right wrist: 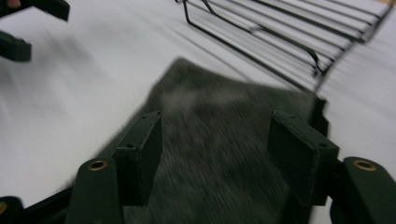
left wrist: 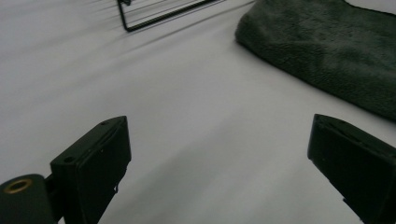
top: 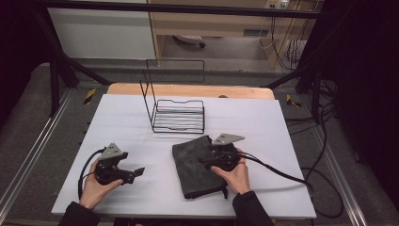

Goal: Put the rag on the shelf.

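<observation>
A broad white desk [top: 141, 188] takes up the middle of the high view, with a strip of light wood along its far edge. Towards the back of it stands the black wire rack [top: 179, 115], a low basket of thin rods with a tall open frame rising from its far side, sitting upright and well apart from both hands. Nearer the person lies the dark grey folded cloth [top: 195, 169], a soft, fuzzy rectangle resting flat on the desk, a little right of centre, its long side running away from the person.

Over the right part of that cloth hangs the right gripper [right wrist: 215, 154], black, topped with a grey three-cornered plate, the hand wrapped around its body. Its own view is blurred, but the jaws stand apart with the cloth's nap showing between them, and neither jaw presses on the fabric: released, with nothing gripped.

Off to the left, clear of the cloth, is the left gripper [left wrist: 219, 163], held low above bare desk with its black cable looping back to the person's sleeve. Its jaws are spread wide, released too, and the cloth's near edge sits ahead of them, near but not touching.
</observation>
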Available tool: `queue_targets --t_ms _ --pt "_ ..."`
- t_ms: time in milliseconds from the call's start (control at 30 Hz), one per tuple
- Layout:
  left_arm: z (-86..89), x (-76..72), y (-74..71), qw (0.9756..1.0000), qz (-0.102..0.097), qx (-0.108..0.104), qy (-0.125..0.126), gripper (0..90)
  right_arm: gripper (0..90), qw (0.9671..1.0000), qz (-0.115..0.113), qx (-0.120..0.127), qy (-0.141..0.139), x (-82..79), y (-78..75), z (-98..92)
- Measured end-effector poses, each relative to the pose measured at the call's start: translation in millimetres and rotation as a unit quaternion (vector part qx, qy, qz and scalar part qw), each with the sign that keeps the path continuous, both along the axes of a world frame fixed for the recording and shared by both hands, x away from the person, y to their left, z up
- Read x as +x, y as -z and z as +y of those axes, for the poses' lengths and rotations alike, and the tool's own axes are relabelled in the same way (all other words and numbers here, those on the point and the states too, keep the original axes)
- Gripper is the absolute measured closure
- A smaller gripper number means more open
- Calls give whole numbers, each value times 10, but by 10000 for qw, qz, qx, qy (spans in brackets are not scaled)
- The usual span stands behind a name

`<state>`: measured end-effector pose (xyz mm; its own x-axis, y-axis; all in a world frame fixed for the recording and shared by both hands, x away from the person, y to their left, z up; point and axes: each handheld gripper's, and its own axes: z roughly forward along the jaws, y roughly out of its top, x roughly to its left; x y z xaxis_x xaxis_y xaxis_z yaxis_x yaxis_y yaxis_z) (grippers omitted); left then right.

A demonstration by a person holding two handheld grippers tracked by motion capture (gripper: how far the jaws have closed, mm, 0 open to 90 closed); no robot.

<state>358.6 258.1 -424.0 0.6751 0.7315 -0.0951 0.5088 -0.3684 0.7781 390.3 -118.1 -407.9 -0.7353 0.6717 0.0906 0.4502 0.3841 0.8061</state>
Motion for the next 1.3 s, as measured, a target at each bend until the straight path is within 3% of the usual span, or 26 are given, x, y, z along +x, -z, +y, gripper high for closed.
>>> queue_targets --t_ms 67,167,233,367,533,733,867,967,1200,1300 --pt "-100 -19 -18 10000 -13 19 58 74 400 9999 70 -60 56 -60 49 -154" --pt "-260 -44 -33 9998 17 98 163 83 547 9994 275 -143 127 -175 165 -384" --pt "-355 -56 -39 9996 17 173 209 84 581 9993 327 -166 111 -196 194 -425" --pt "-494 -55 -52 9996 46 150 224 102 738 9973 686 -219 163 -252 309 -532" --pt "-648 -72 -60 9997 133 89 204 145 853 9964 806 -57 246 -248 328 -560" --pt "-877 -153 -67 9990 315 38 320 220 836 9977 520 -42 422 -246 266 -612" --pt "-1077 -222 -61 9977 476 11 488 286 680 9974 572 -181 398 -253 331 -616" --pt "-1237 -271 -48 9963 617 20 590 342 624 9975 559 -163 409 -284 337 -667" --pt "-1500 -372 17 9929 950 52 710 433 601 9970 615 -140 451 -354 367 -744" --pt "-1571 -406 64 9909 1100 87 772 470 649 9967 684 -130 405 -357 419 -715"
